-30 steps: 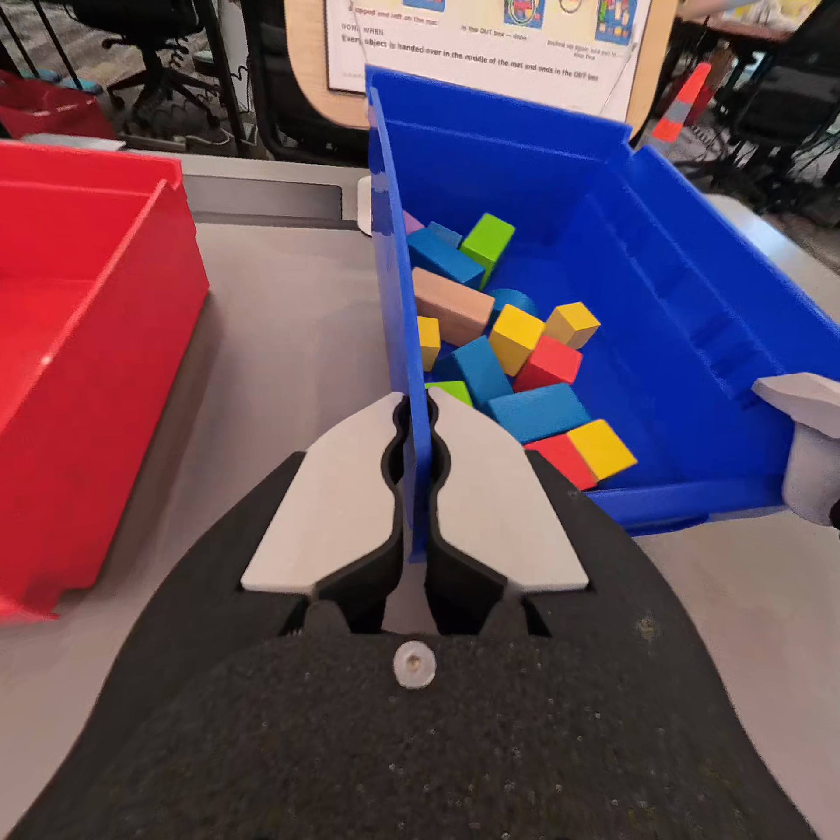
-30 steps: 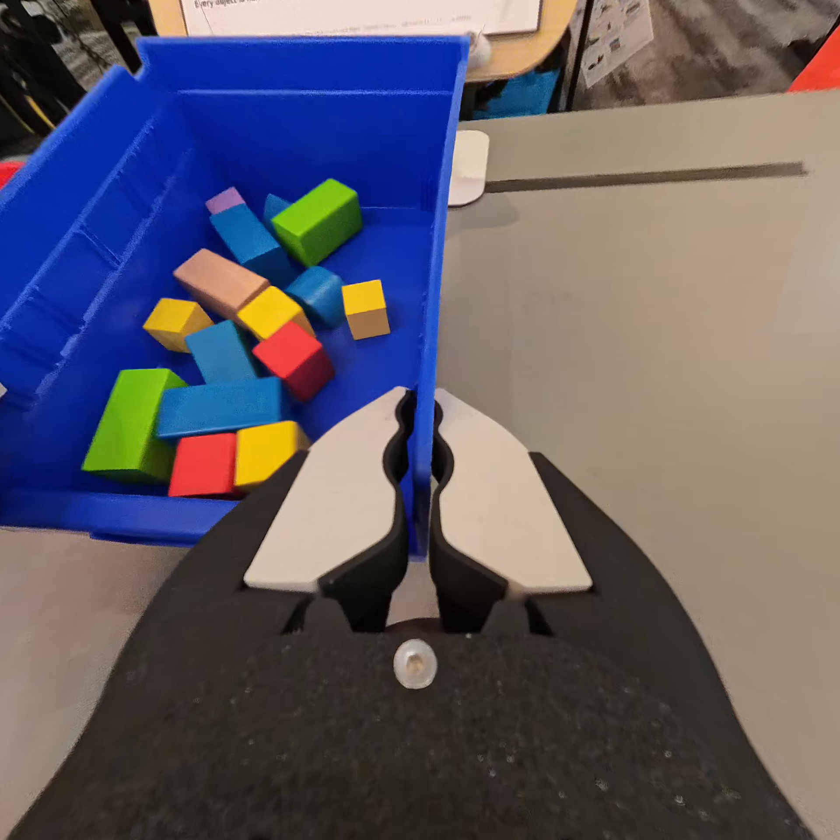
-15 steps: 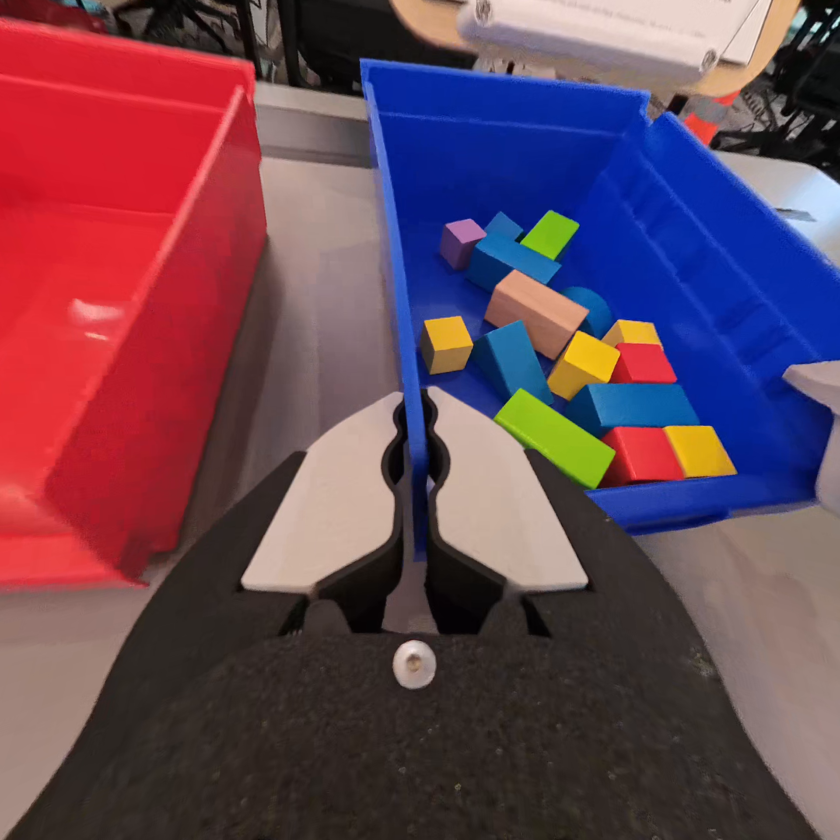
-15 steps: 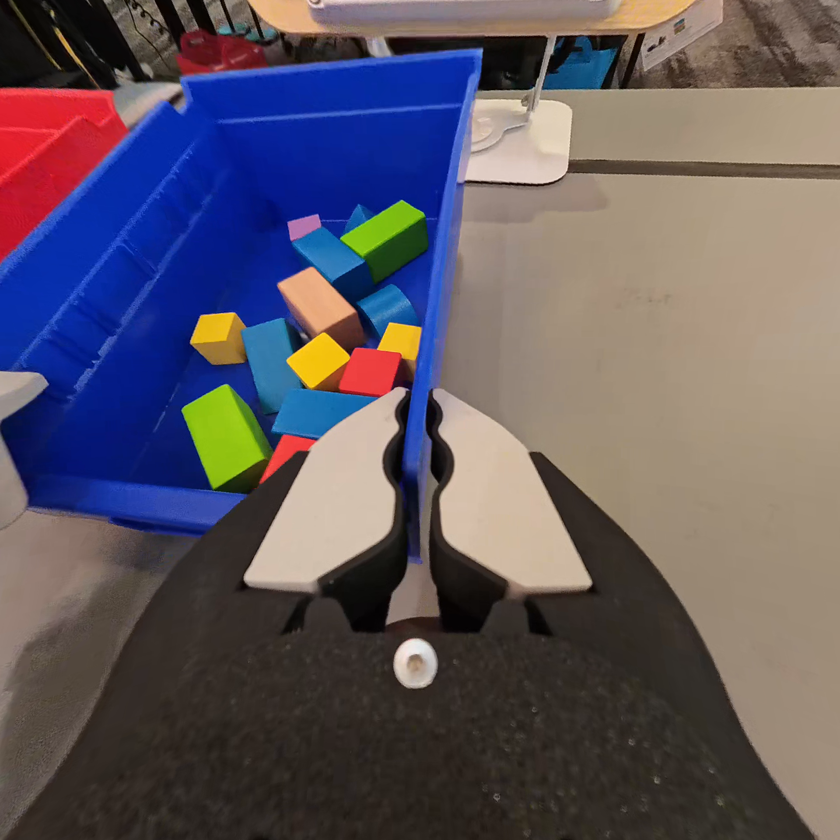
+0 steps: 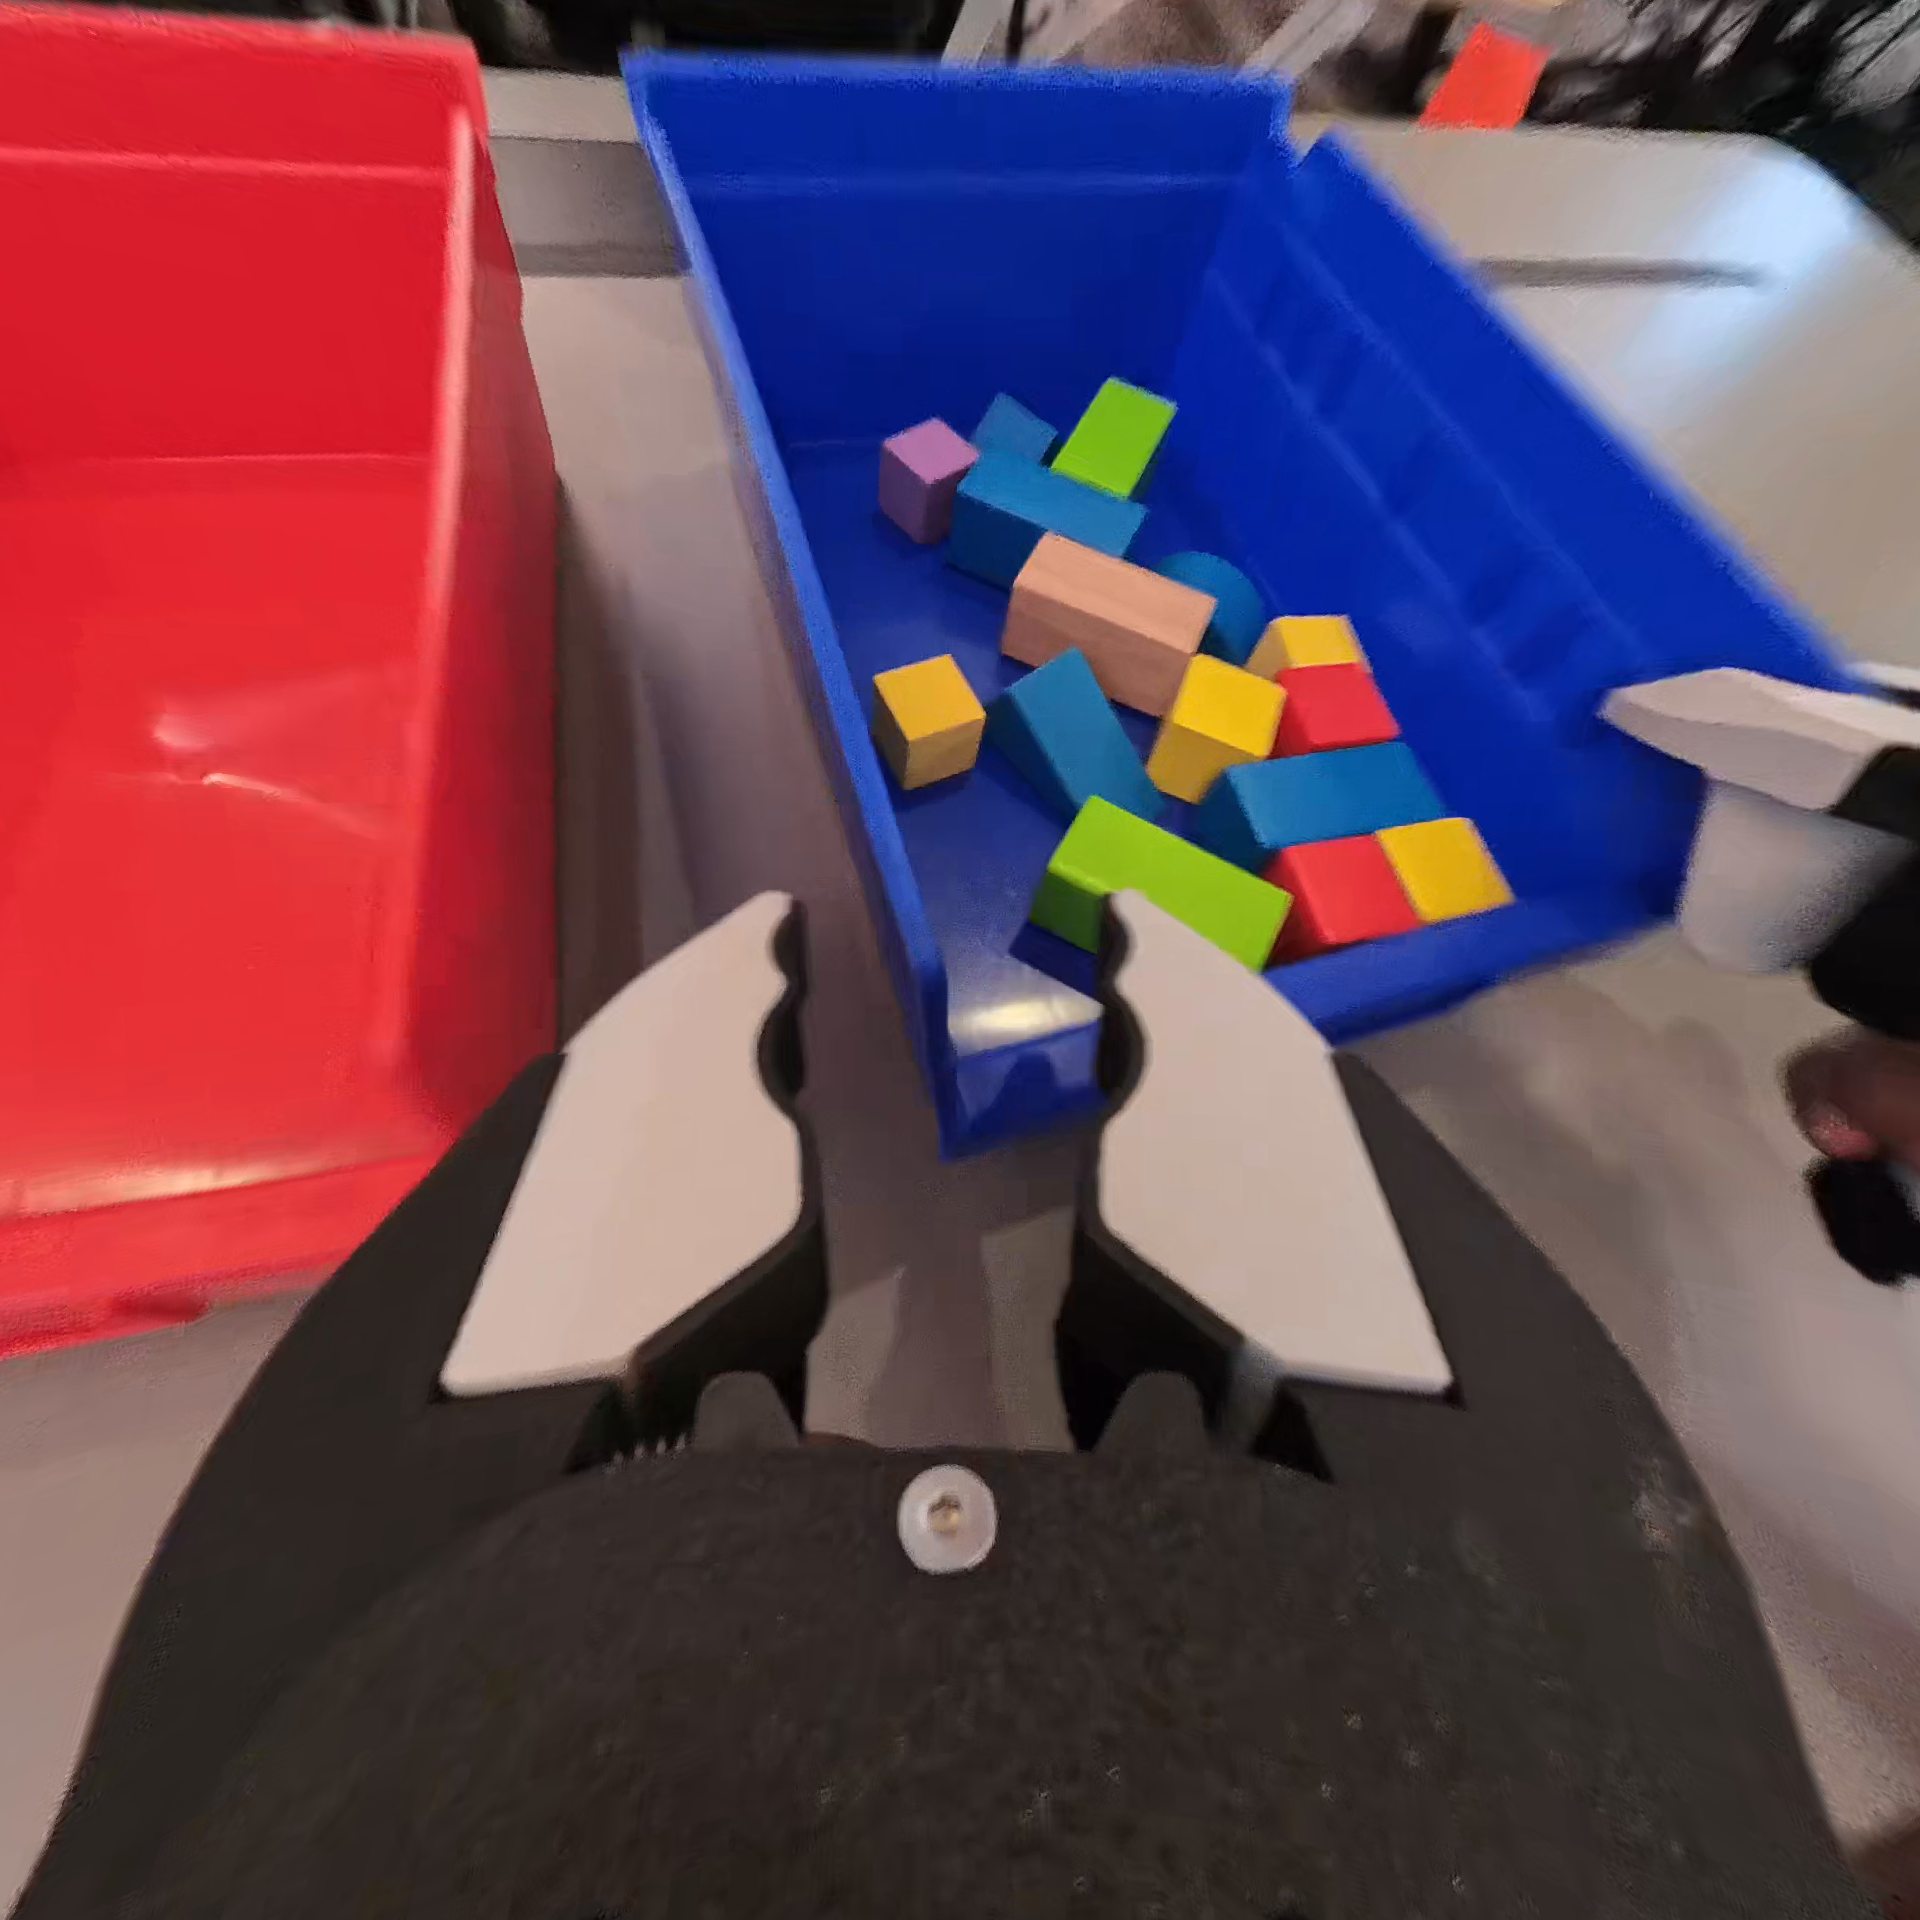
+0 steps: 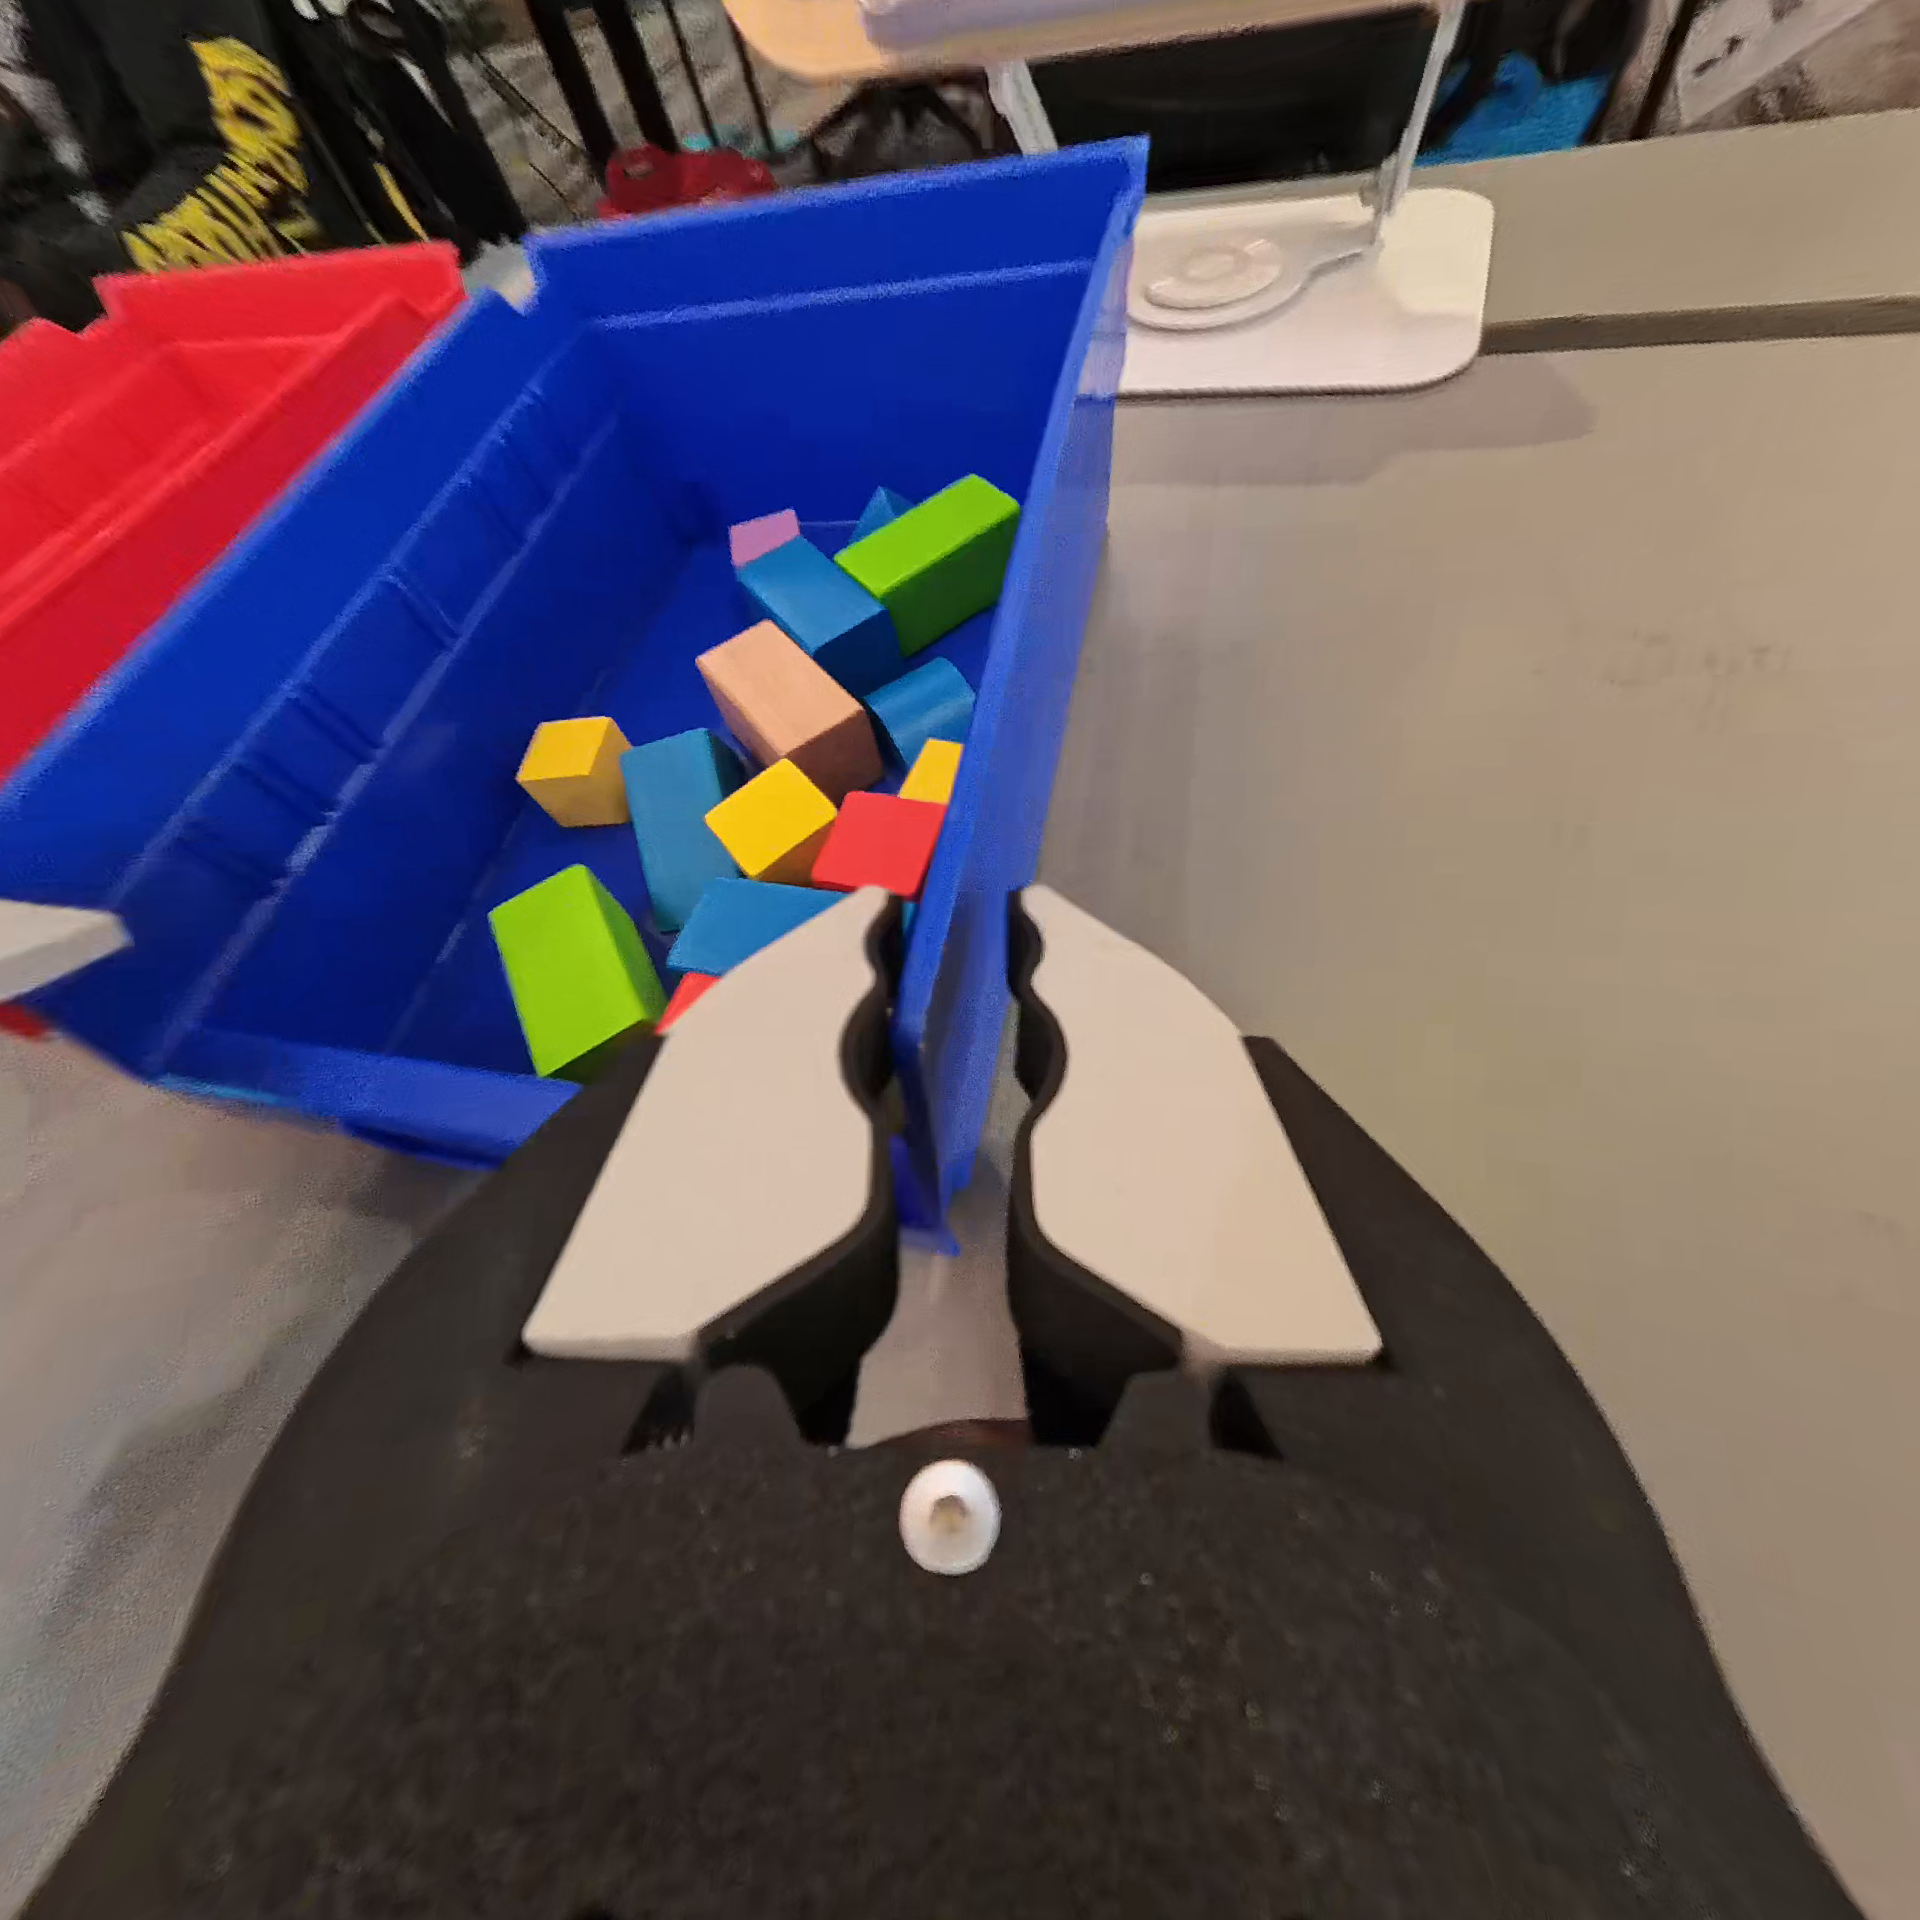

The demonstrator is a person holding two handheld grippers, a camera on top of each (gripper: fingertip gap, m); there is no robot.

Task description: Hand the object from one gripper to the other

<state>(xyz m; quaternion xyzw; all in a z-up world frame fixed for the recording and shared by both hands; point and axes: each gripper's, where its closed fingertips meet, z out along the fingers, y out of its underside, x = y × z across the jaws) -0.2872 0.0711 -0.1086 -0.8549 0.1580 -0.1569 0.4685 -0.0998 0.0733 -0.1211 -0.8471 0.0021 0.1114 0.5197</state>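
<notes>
Left to right: 1 red bin (image 5: pixel 239 623), 1 blue bin (image 5: pixel 1039 260), both on grey table (image 6: pixel 1507 779). Blue bin holds approx. 15 coloured blocks: 4 yellow, 2 red, 2 green, 1 purple, 1 tan block (image 5: pixel 1107 620), rest teal-blue; count partly hidden.

Left gripper (image 5: pixel 948 940): jaws wide apart, straddling blue bin's near left corner, no contact seen. Right gripper (image 6: pixel 948 925): narrower gap, fingers either side of bin's right wall, wall between, apparently not clamped. Both point fwd, angled down.
</notes>
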